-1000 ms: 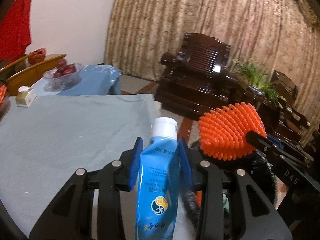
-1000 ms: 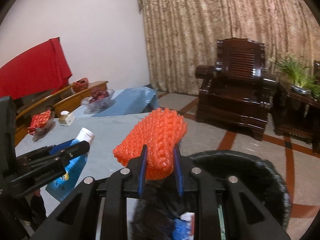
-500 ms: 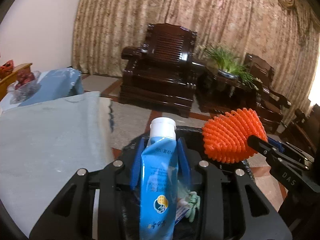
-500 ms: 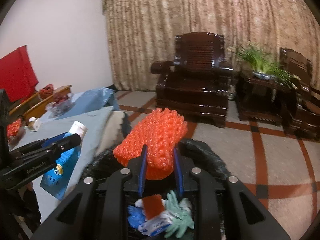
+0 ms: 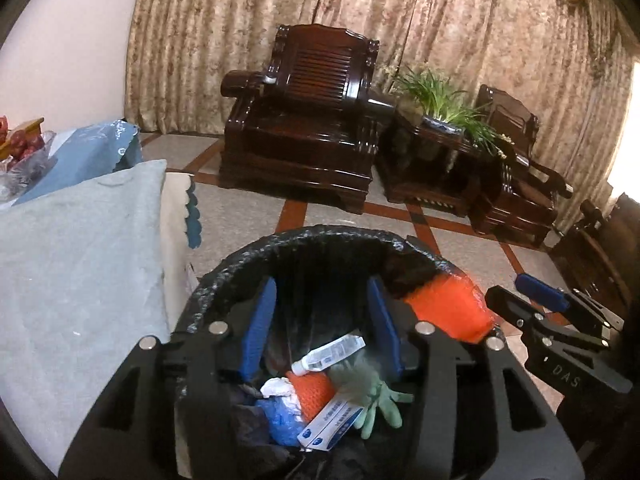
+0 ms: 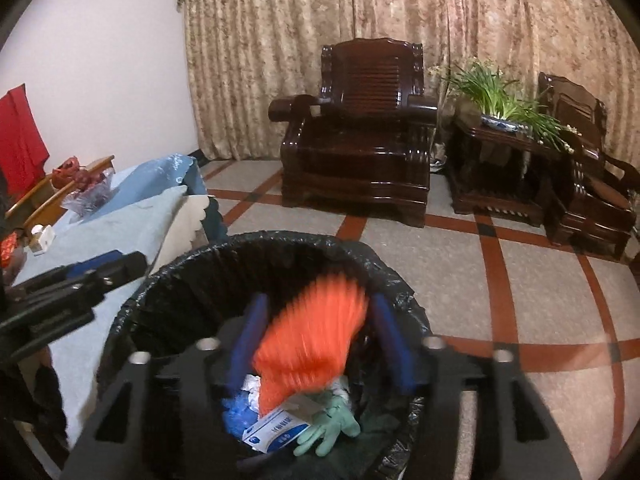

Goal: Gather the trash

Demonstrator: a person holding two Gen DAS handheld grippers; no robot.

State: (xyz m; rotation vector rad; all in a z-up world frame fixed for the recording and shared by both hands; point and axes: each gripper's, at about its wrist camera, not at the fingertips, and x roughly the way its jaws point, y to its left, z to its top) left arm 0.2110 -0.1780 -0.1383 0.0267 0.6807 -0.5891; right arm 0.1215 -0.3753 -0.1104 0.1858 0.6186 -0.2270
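Observation:
Both grippers hover over a black-lined trash bin [image 5: 320, 236] [image 6: 256, 240]. My left gripper [image 5: 322, 324] is open and empty. A white and blue tube [image 5: 328, 354] lies in the bin on other trash: a green glove [image 5: 376, 392], a small box [image 5: 330, 426], blue wrapping [image 5: 280, 416]. My right gripper [image 6: 320, 340] is open. The orange foam net [image 6: 312, 332] is blurred between its blue pads, dropping into the bin; it also shows in the left wrist view [image 5: 448, 308]. The right gripper [image 5: 548, 308] shows at the bin's right rim.
A table with a light blue cloth [image 5: 72, 264] [image 6: 120, 232] stands left of the bin. A dark wooden armchair [image 5: 300, 128], a plant stand [image 5: 436, 148] and a second chair [image 5: 516, 184] stand across the tiled floor [image 6: 520, 280]. A fruit bowl [image 6: 86, 190] sits far left.
Both grippers moved down over the bin and opened. The left let go of the blue tube, which now lies in the bin. The right let go of the orange net, which is falling.

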